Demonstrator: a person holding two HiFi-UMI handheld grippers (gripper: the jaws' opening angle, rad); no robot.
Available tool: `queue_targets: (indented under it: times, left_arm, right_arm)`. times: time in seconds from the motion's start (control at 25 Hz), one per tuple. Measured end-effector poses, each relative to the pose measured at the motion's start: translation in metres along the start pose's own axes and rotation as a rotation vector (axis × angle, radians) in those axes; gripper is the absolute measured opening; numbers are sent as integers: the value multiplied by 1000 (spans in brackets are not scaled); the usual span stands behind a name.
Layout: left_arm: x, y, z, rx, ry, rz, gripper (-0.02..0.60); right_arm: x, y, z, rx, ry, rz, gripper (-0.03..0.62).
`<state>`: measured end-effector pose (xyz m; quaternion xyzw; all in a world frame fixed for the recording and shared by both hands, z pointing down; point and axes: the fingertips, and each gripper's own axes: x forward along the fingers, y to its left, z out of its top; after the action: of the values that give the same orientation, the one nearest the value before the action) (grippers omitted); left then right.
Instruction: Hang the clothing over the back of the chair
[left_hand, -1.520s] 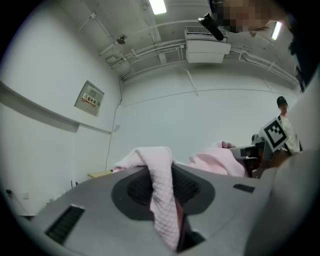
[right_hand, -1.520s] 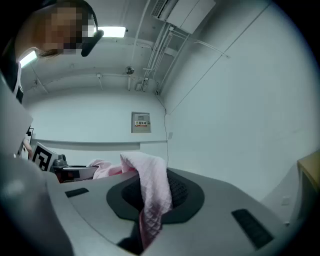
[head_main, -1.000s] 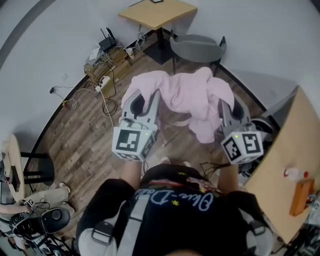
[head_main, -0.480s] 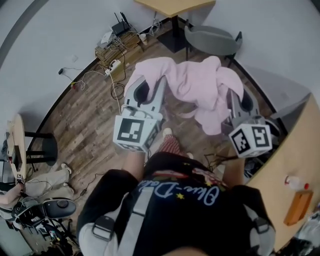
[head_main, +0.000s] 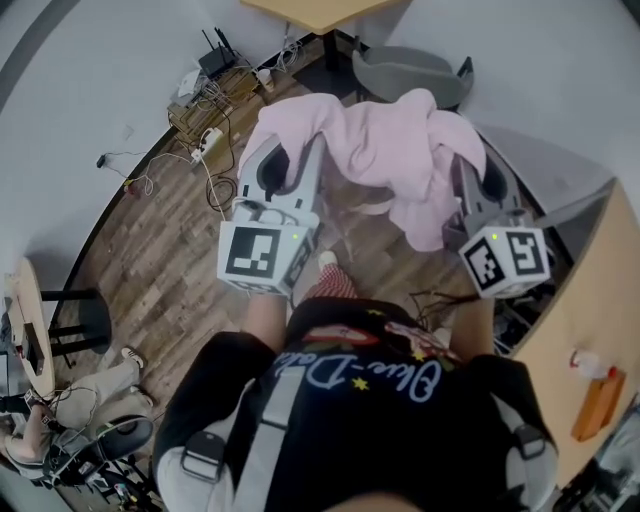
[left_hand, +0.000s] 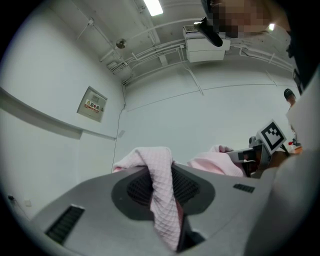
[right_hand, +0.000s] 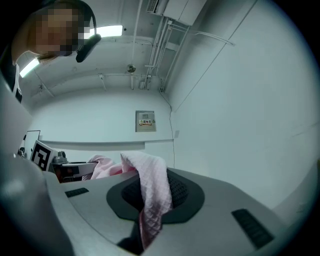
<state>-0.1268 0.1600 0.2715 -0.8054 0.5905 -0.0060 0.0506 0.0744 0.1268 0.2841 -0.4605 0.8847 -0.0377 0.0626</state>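
A pink waffle-knit garment (head_main: 385, 150) hangs spread between my two grippers, held in the air over the wood floor. My left gripper (head_main: 298, 152) is shut on its left edge, and the cloth (left_hand: 162, 190) is pinched between the jaws. My right gripper (head_main: 462, 170) is shut on the right edge, where the fabric (right_hand: 152, 195) drapes down between the jaws. The grey chair (head_main: 410, 70) stands just beyond the garment, near the wall. Each gripper view shows the other gripper, the right one (left_hand: 265, 145) and the left one (right_hand: 50, 160), with the pink cloth running to it.
A wooden table (head_main: 320, 10) stands behind the chair. A router and tangled cables (head_main: 210, 90) lie on the floor at the back left. A light wooden desk (head_main: 590, 320) is at the right. A black stool (head_main: 70, 320) and a seated person are at the lower left.
Both grippers have carried the garment forward, closer to the grey chair. The grips on the cloth are unchanged.
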Motion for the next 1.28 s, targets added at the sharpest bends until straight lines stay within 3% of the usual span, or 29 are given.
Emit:
queue_targets:
  times: [0.76, 1.28]
  left_arm:
    - [66, 128, -20, -24, 15, 10, 78]
    - [100, 190, -34, -20, -2, -38, 78]
  right_arm:
    - [140, 25, -21, 23, 36, -2, 37]
    - [209, 44, -37, 25, 50, -23, 37]
